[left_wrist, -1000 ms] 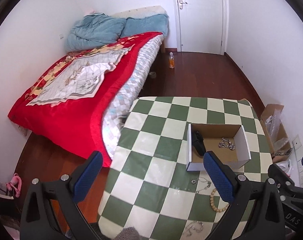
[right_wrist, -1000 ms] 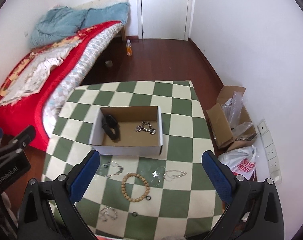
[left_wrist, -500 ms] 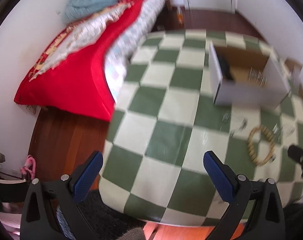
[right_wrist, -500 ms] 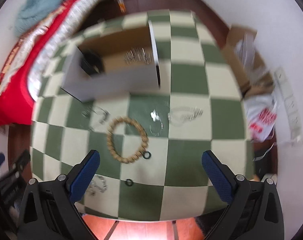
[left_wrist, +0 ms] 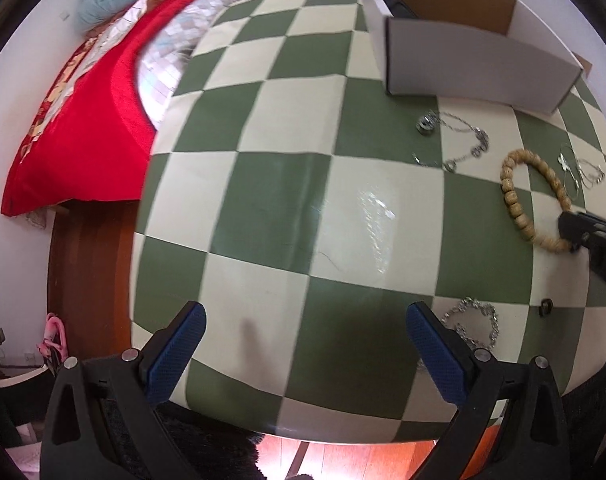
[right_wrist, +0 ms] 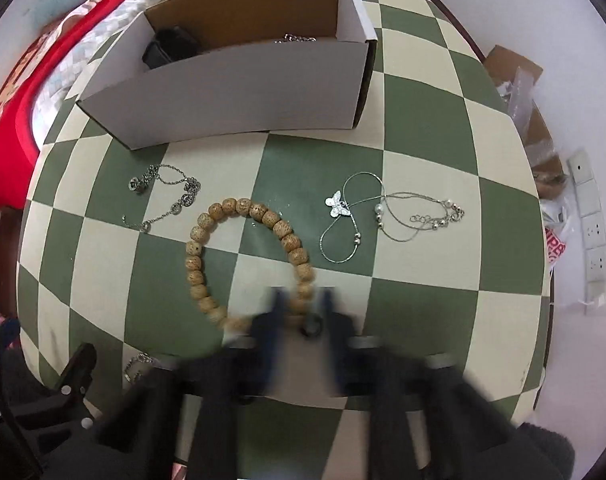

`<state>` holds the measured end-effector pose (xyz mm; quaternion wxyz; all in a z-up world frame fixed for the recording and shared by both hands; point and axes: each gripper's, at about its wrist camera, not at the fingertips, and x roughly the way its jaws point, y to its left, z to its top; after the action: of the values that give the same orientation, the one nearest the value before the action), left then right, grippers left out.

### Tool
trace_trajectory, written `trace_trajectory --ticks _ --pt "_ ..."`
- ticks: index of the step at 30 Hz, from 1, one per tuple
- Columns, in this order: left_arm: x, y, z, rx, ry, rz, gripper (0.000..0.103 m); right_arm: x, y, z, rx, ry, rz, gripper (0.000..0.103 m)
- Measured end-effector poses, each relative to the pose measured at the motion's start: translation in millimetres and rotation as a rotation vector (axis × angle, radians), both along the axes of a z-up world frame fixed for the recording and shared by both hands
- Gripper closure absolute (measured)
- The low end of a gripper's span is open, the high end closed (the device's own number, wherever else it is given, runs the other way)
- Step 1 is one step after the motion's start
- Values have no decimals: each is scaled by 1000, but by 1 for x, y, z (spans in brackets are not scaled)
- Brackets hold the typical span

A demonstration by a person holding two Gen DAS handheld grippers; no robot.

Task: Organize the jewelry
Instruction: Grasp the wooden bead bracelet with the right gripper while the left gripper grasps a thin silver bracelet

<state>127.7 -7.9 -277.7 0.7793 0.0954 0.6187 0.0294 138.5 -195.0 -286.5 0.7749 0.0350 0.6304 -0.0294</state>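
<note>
Right gripper (right_wrist: 301, 302): down at the near side of the wooden bead bracelet (right_wrist: 207, 222), jaws narrowed on either side of the nearest beads. The view is motion-blurred there; cannot tell whether the beads are actually pinched. A small black ring (right_wrist: 311, 326) sits between the fingers, just behind the beads. In the left wrist view the same gripper (left_wrist: 575, 226) touches the bracelet (left_wrist: 511, 196) at its near end.

Left gripper (left_wrist: 305, 338): jaws spread wide, holding nothing, hovering over the near edge of the checkered surface (left_wrist: 283, 200).

Bracelet lies flat on the surface, in front of the white cardboard box (right_wrist: 239, 80), apart from it.

Box contents: a black item (right_wrist: 171, 48) at the left end, a bit of silver chain (right_wrist: 299, 39) showing over the front wall.

Other pieces on the surface:
- silver chain bracelet (right_wrist: 163, 196), left of the beads;
- butterfly necklace (right_wrist: 337, 204), right of the beads;
- thin chain with small beads (right_wrist: 423, 216), further right, overlapping the butterfly necklace;
- chunky link chain (left_wrist: 473, 322) near the front edge, just beside the left gripper's right finger;
- second small dark ring (left_wrist: 546, 306) right of that chain.

Red bedspread (left_wrist: 83, 120) borders the surface on the left.
</note>
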Motion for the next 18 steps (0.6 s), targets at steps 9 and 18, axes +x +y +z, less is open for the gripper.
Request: trace_trajectory --ticks 9,18 --pt "-4 -19 -10 -15 40 -42 1 -47 -65 2 26 36 -114 94" --pt "2 -36 -15 -107 50 -64 1 -66 -97 4 99 53 -190 92"
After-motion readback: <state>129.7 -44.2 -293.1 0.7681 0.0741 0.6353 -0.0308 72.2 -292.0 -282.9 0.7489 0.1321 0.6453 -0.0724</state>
